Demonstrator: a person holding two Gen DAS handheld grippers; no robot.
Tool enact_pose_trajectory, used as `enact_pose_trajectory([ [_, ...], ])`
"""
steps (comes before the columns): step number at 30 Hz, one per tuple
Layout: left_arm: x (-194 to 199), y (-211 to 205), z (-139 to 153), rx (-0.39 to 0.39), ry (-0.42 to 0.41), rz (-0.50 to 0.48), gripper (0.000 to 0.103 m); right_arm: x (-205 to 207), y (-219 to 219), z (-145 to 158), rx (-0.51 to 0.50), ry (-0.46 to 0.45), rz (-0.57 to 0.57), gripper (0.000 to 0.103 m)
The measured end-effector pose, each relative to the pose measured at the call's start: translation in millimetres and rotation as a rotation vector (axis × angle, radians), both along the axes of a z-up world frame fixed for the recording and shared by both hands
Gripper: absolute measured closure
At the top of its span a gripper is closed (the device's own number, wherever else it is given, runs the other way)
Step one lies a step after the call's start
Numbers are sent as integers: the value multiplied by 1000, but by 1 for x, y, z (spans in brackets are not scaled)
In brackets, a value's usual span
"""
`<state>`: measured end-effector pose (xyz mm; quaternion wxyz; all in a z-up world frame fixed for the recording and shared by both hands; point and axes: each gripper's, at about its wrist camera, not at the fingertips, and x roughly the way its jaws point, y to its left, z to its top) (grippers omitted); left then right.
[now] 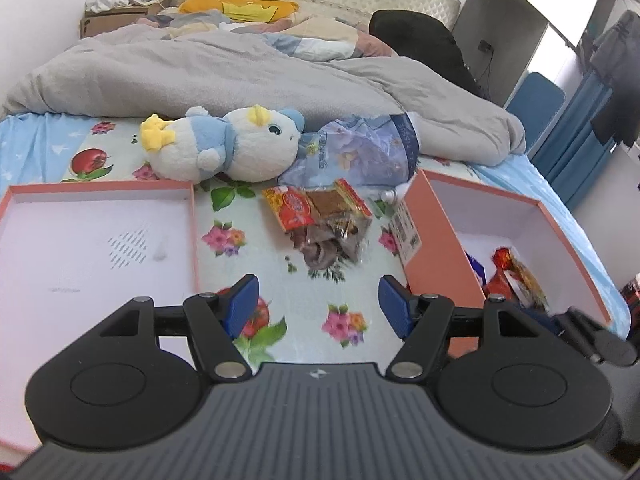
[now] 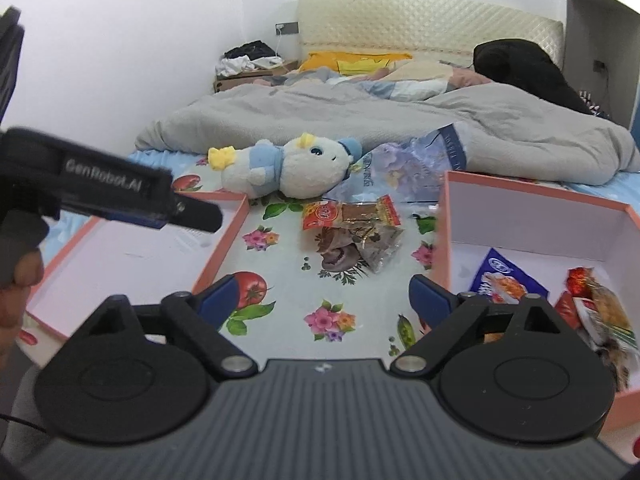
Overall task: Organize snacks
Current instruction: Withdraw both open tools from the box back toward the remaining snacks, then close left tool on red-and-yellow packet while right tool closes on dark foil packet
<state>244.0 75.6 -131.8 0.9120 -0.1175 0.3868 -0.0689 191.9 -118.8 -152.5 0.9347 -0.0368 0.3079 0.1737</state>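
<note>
A small pile of snack packets (image 1: 320, 216) (image 2: 352, 232), red and clear wrappers, lies on the flowered bed sheet between two pink boxes. The shallow lid-like box (image 1: 100, 240) (image 2: 120, 256) on the left holds nothing. The deeper box (image 1: 516, 216) (image 2: 532, 216) on the right holds several snack packets (image 2: 508, 284). My left gripper (image 1: 318, 304) hangs open over the sheet, short of the pile, nothing between its fingers. My right gripper (image 2: 324, 300) is also open and holds nothing, its right finger (image 2: 430, 298) near the deep box's wall.
A blue and white plush toy (image 1: 228, 148) (image 2: 288, 168) and a blue floral bag (image 1: 360, 152) lie behind the pile. A grey duvet (image 1: 224, 68) covers the far bed. The left hand-held gripper's body (image 2: 100, 188) and a hand cross the right wrist view's left edge.
</note>
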Motion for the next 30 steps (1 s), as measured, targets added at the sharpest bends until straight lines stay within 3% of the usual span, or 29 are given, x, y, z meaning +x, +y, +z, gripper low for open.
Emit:
enact_pose_trajectory([
  [5, 37, 11, -15, -43, -2, 22, 32, 28, 14, -18, -8, -7, 8, 23],
  [20, 147, 25, -97, -118, 109, -8, 31, 112, 41, -89, -95, 28, -82, 24],
  [26, 179, 28, -113, -179, 122, -13, 20, 142, 44, -107, -107, 46, -141, 23],
  [30, 199, 31, -123, -235, 143, 0, 20, 155, 45, -112, -68, 57, -164, 8],
])
